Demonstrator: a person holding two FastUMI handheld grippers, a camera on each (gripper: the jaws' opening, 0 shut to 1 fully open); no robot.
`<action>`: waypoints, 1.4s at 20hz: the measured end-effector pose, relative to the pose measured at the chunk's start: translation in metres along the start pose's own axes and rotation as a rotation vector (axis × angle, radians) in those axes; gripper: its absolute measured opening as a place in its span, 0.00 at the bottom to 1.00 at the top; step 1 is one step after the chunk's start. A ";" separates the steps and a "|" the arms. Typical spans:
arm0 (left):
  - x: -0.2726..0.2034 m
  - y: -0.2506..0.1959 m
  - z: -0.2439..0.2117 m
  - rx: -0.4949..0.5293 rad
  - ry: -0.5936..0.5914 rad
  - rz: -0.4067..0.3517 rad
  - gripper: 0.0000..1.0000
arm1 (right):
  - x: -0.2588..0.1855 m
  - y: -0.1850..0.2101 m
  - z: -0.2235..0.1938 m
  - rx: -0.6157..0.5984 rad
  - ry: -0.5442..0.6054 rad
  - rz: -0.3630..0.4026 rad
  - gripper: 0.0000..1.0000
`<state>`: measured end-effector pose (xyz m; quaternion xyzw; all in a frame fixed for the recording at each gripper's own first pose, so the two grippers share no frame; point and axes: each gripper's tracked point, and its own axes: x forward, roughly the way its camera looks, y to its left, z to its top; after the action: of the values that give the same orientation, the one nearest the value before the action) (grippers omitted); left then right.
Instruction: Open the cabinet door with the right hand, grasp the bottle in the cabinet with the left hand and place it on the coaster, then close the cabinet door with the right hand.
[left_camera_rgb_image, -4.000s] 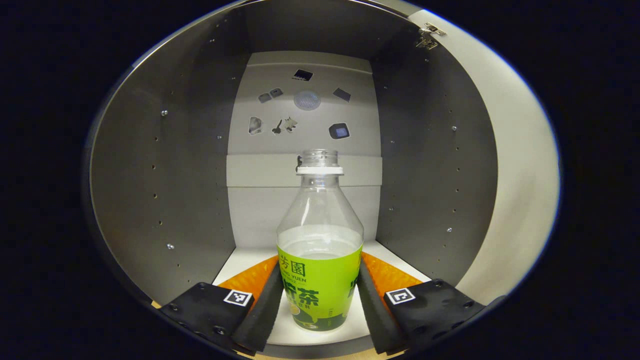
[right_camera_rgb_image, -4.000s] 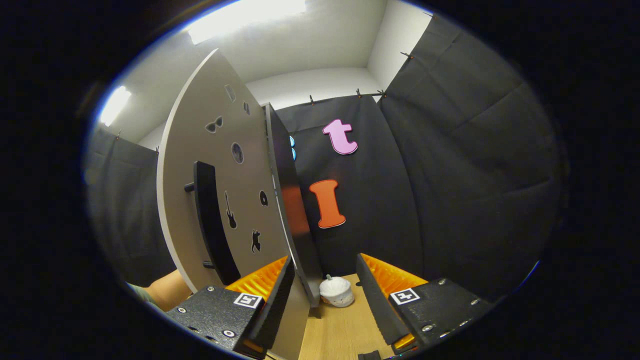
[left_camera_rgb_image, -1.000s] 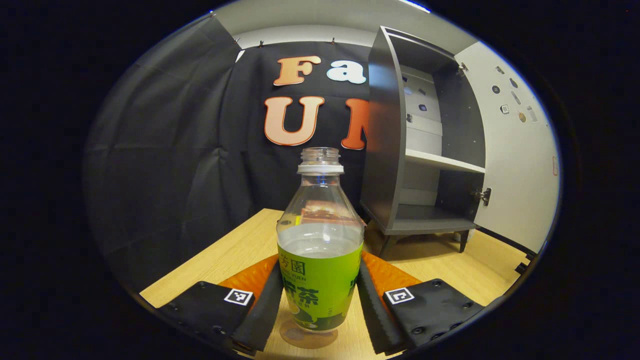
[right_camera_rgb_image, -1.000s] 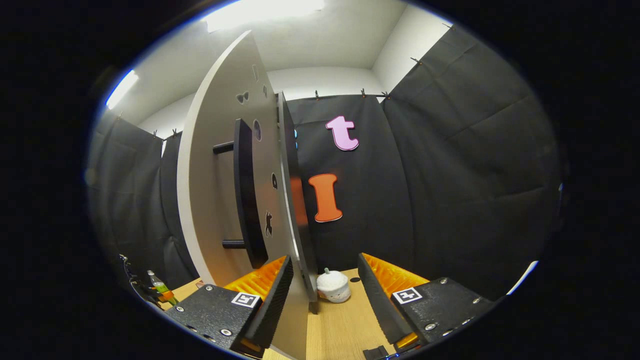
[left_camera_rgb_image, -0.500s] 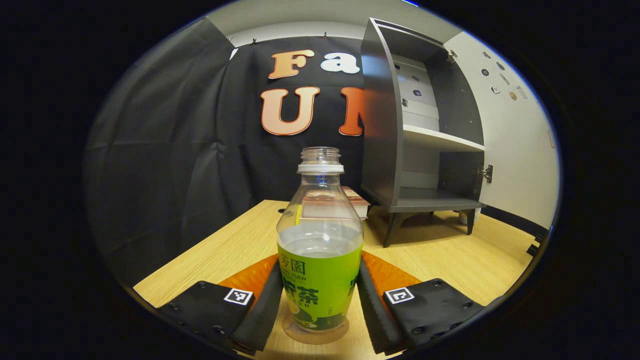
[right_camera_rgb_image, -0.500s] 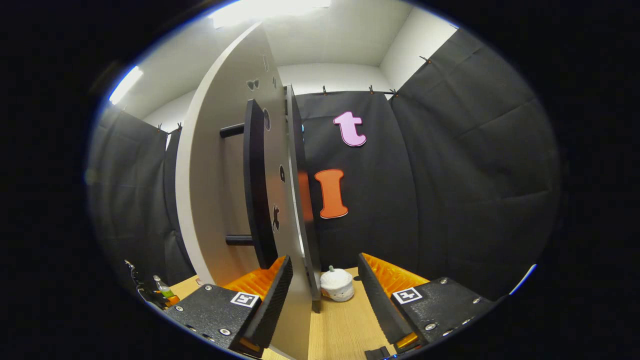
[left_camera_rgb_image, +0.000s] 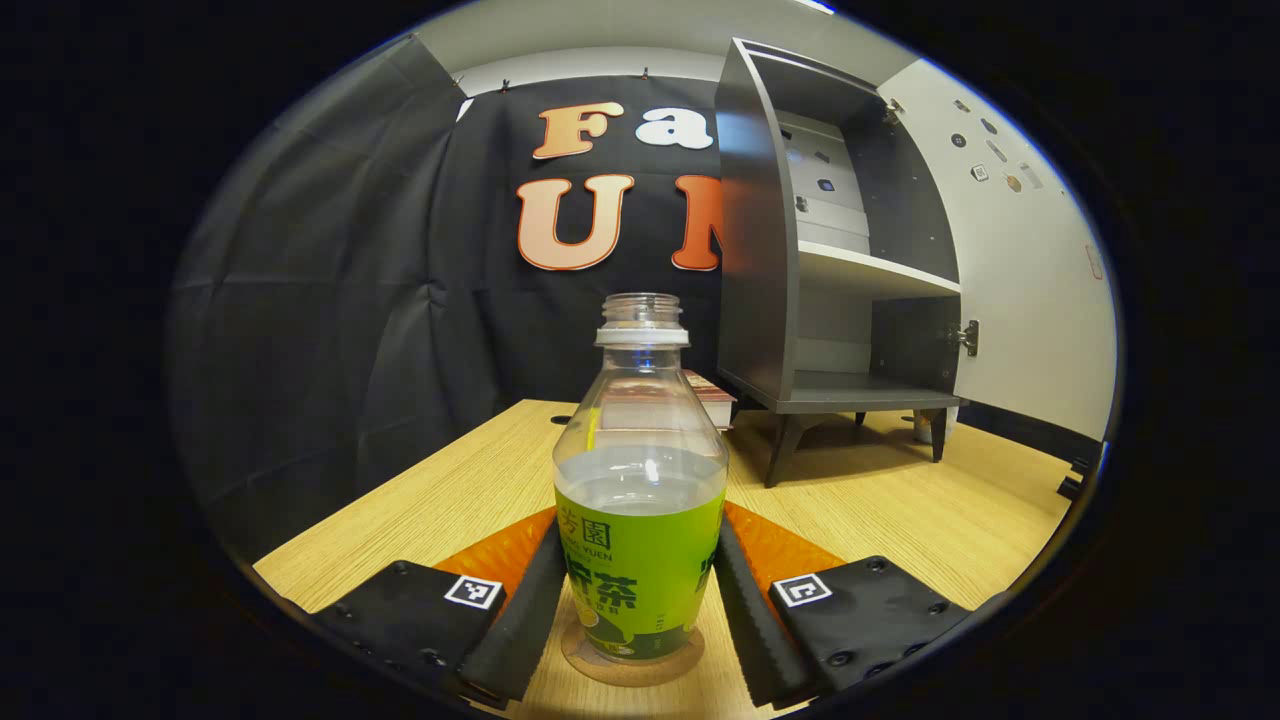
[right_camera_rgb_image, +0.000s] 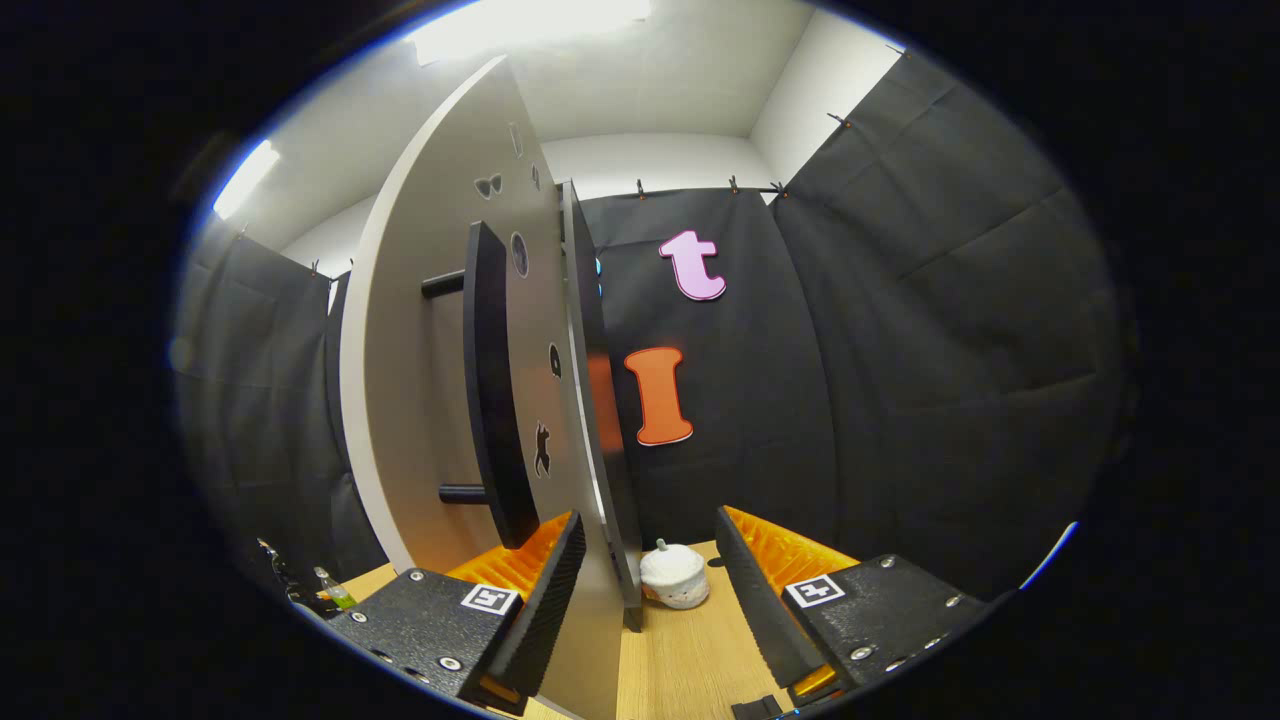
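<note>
A capless clear bottle (left_camera_rgb_image: 640, 480) with a green label and some liquid stands upright on a round brown coaster (left_camera_rgb_image: 680, 662) on the wooden table. My left gripper (left_camera_rgb_image: 640, 530) is shut on it, one finger pressing each side of the label. Behind and to the right, the grey cabinet (left_camera_rgb_image: 760, 250) stands open, its shelf bare and its pale door (left_camera_rgb_image: 1020, 280) swung wide. In the right gripper view, my right gripper (right_camera_rgb_image: 648, 520) is open astride the door's (right_camera_rgb_image: 430, 330) free edge, which runs close to the left finger. The black handle (right_camera_rgb_image: 490, 390) is left of it. The bottle (right_camera_rgb_image: 333, 592) shows small at far left.
A stack of books (left_camera_rgb_image: 712, 390) lies on the table (left_camera_rgb_image: 450, 500) behind the bottle, by the cabinet's legs. A small white lidded jar (right_camera_rgb_image: 672, 578) sits on the table past the door's edge. Black cloth walls close in the booth.
The left gripper carried the bottle out of the cabinet and lowered it until its base rests on the coaster. The right gripper stayed at the door's edge, shifting only slightly.
</note>
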<state>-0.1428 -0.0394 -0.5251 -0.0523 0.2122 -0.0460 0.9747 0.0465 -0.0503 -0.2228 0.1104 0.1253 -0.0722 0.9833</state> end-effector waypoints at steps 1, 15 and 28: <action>-0.002 0.000 0.001 0.011 -0.002 0.002 0.84 | -0.001 -0.002 -0.001 -0.003 0.001 -0.004 0.82; -0.026 0.008 0.082 0.057 -0.111 0.086 0.91 | -0.006 -0.023 0.020 0.068 -0.046 0.007 0.83; -0.047 -0.033 0.203 0.189 -0.240 0.032 0.90 | -0.005 0.000 0.054 0.074 -0.113 0.094 0.83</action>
<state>-0.1023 -0.0497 -0.3183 0.0380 0.0899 -0.0439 0.9943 0.0542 -0.0621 -0.1703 0.1481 0.0613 -0.0366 0.9864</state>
